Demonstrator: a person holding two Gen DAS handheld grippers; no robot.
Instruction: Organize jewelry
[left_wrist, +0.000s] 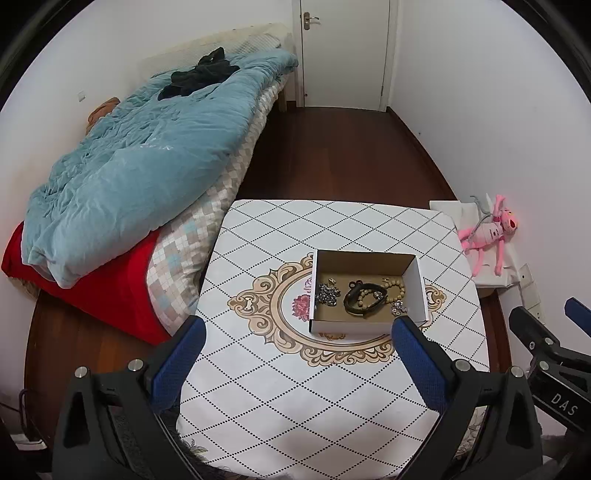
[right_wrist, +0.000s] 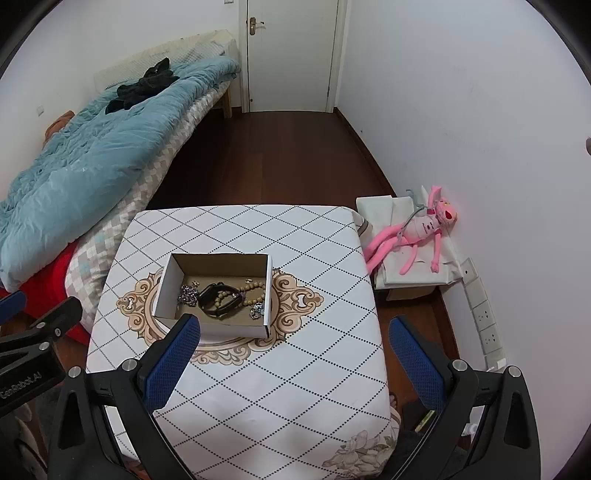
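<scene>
An open white cardboard box (left_wrist: 417, 286) (right_wrist: 164, 291) stands in the middle of the small table (left_wrist: 280, 398) (right_wrist: 317, 354). Inside lie a black band (left_wrist: 364, 301) (right_wrist: 218, 297), a wooden bead bracelet (left_wrist: 395, 290) (right_wrist: 255, 291) and silver chain pieces (left_wrist: 327, 295) (right_wrist: 188, 295). My left gripper (left_wrist: 300, 328) is open and empty, held above the table just in front of the box. My right gripper (right_wrist: 295, 326) is open and empty, in front of the box and to its right. Each gripper shows at the edge of the other's view.
A bed with a blue quilt (left_wrist: 140, 162) (right_wrist: 74, 162) runs along the left of the table. A pink plush toy (left_wrist: 491, 230) (right_wrist: 417, 229) lies on white bags by the right wall. Wall sockets (right_wrist: 487, 325) sit low on the right. A white door (left_wrist: 345, 51) is at the far end.
</scene>
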